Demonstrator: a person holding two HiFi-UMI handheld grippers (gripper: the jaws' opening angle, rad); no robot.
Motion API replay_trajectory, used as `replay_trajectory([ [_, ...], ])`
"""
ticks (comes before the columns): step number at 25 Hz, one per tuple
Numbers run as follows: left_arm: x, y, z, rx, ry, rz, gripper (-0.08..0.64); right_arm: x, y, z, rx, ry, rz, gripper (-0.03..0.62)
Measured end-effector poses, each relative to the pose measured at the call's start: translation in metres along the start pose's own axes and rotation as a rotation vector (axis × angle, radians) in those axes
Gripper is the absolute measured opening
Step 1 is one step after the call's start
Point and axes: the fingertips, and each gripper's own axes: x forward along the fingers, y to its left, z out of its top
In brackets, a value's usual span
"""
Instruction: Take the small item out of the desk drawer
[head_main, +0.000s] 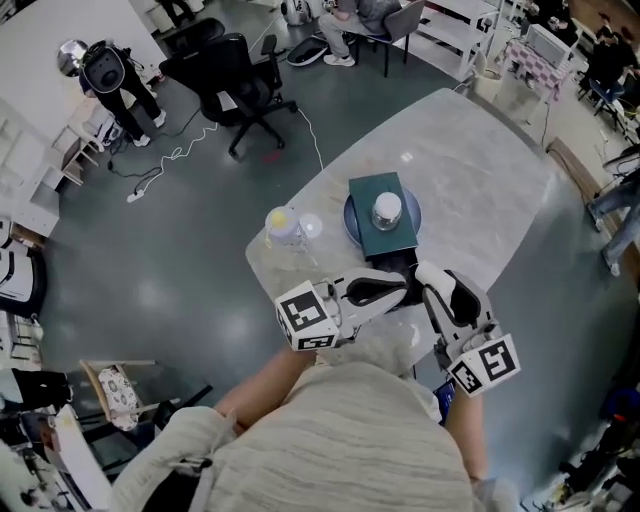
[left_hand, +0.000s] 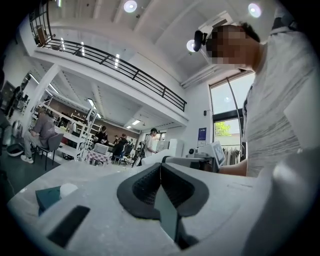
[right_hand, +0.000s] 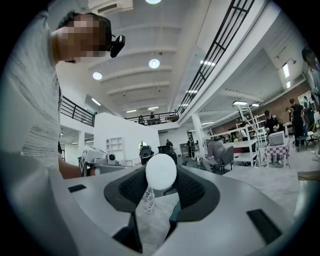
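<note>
A small dark green drawer box (head_main: 383, 215) stands on a blue plate (head_main: 350, 222) on the pale table, with a round white-topped thing (head_main: 387, 210) on its lid. A dark drawer front (head_main: 398, 263) shows on its near side, partly hidden by both grippers. My left gripper (head_main: 403, 287) lies just in front of it, jaws pressed together with nothing between them (left_hand: 160, 172). My right gripper (head_main: 427, 272) is beside it and is shut on a small round white item (right_hand: 161, 171) at its fingertips.
A clear bottle with a yellow cap (head_main: 283, 228) stands on the table's left part, also visible through the right jaws as the bottle (right_hand: 148, 199). The table edge (head_main: 262, 285) is close at left. Office chairs (head_main: 240, 85) and cables lie on the floor beyond.
</note>
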Motion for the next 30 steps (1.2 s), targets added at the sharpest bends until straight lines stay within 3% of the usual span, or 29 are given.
replay_trajectory([
  [30, 0.012, -0.007, -0.007, -0.005, 0.051, -0.007, 0.015, -0.009, -0.002, 0.003, -0.023, 0.004, 0.020, 0.164],
])
